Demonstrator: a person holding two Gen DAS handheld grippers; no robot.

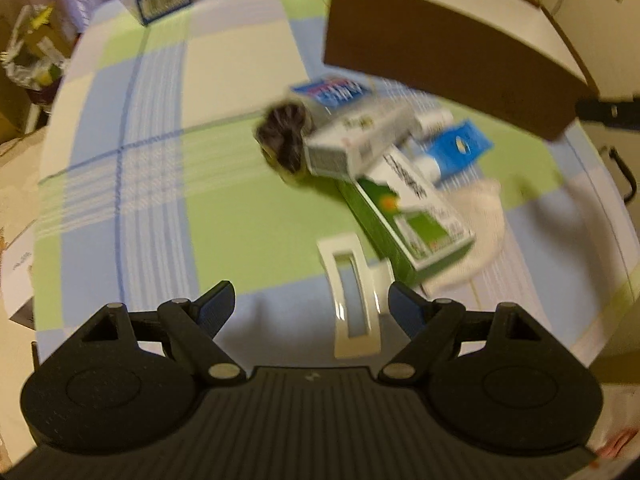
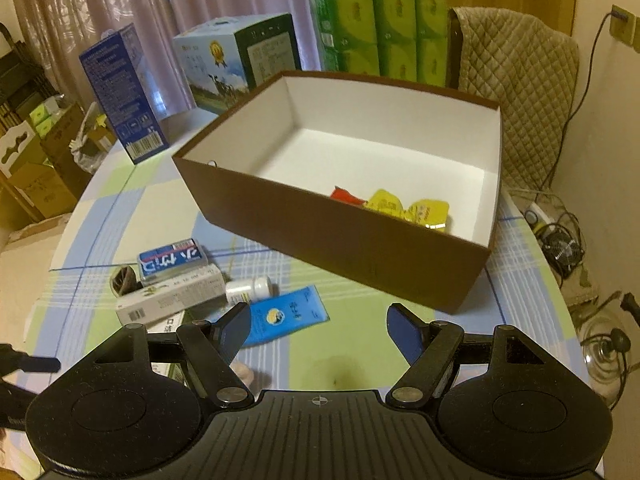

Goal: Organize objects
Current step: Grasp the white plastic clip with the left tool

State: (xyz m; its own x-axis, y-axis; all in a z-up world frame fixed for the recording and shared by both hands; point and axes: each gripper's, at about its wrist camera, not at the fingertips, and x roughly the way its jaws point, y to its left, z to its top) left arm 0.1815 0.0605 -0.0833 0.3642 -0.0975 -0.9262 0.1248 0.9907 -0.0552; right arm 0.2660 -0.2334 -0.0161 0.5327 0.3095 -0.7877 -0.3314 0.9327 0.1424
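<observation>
Left gripper (image 1: 310, 300): I see its jaws spread wide and holding nothing, low over the checked tablecloth (image 1: 132, 184); the view is blurred.
White clip (image 1: 354, 300): lies flat just ahead of the left jaws, nearer the right finger; my likely first pick.
Dark bundle (image 1: 282, 136): at the left end of the pile; too blurred to identify.
Grey-white carton (image 2: 172, 296): rests tilted across the pile, touching the blue-and-white pack (image 2: 172, 260) behind it.
Green box (image 1: 416, 224): under the carton's near end, beside a white cloth (image 1: 476, 220).
White bottle (image 2: 248, 289): on its side between carton and blue tube (image 2: 282, 316).
Right gripper (image 2: 318, 330): jaws wide, empty, hovering above the tube.
Brown box (image 2: 320, 236): open, right of the pile; 1 red and several yellow packets (image 2: 404, 204) already inside, near the front wall.
Step, my judgement: loose items still need moving into the brown box.
Method: I centre the clip between the left fingers, descend squarely, close on its narrow sides, lift clear before crossing the box wall.
Risk: the tilted carton may slide if nudged.
</observation>
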